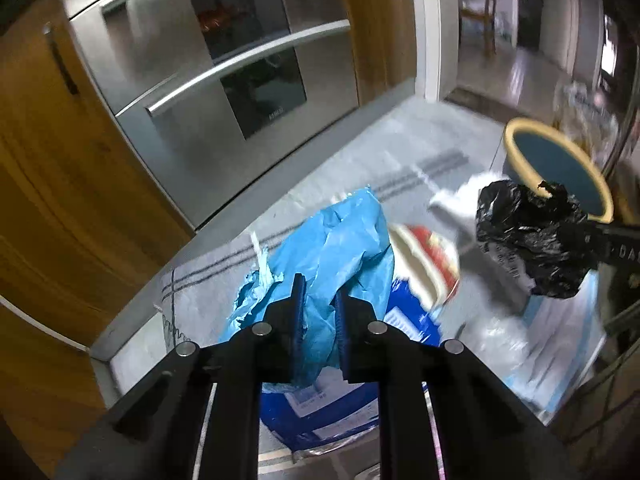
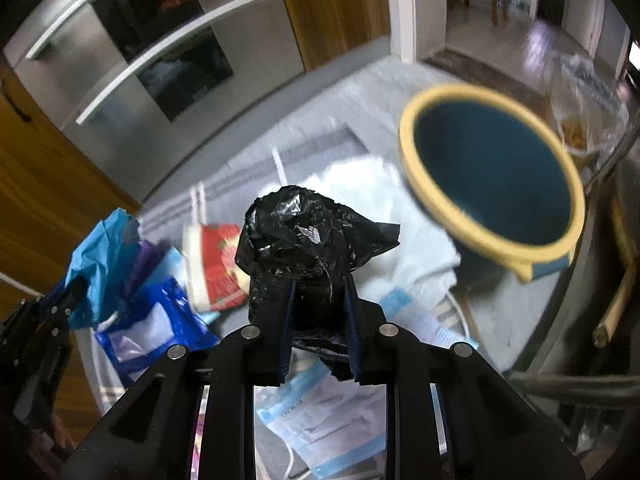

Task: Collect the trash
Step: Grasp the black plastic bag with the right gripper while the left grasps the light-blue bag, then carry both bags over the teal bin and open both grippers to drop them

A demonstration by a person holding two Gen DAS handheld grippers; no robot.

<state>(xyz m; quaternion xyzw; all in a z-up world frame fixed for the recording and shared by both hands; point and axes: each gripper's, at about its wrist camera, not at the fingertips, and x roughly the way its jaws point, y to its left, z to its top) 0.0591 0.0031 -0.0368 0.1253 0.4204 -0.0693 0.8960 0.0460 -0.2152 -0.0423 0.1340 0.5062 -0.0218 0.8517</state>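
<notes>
My left gripper (image 1: 320, 300) is shut on a crumpled blue plastic bag (image 1: 332, 248), held above the floor; it also shows in the right wrist view (image 2: 100, 256). My right gripper (image 2: 318, 292) is shut on a crumpled black plastic bag (image 2: 304, 240), also seen in the left wrist view (image 1: 528, 236). A round bin (image 2: 492, 168) with a yellow rim and dark blue inside stands ahead right of the black bag; it also shows in the left wrist view (image 1: 560, 168). A red and white cup (image 2: 216, 268), a dark blue packet (image 2: 152, 324) and white-blue wrappers (image 2: 320, 420) lie on the floor.
A grey rug (image 1: 360, 152) covers the floor. A steel oven front (image 1: 208, 80) and wooden cabinet doors (image 1: 60, 200) stand to the left. A doorway (image 1: 500, 32) to another room with a chair opens at the back. White crumpled plastic (image 2: 372, 188) lies beside the bin.
</notes>
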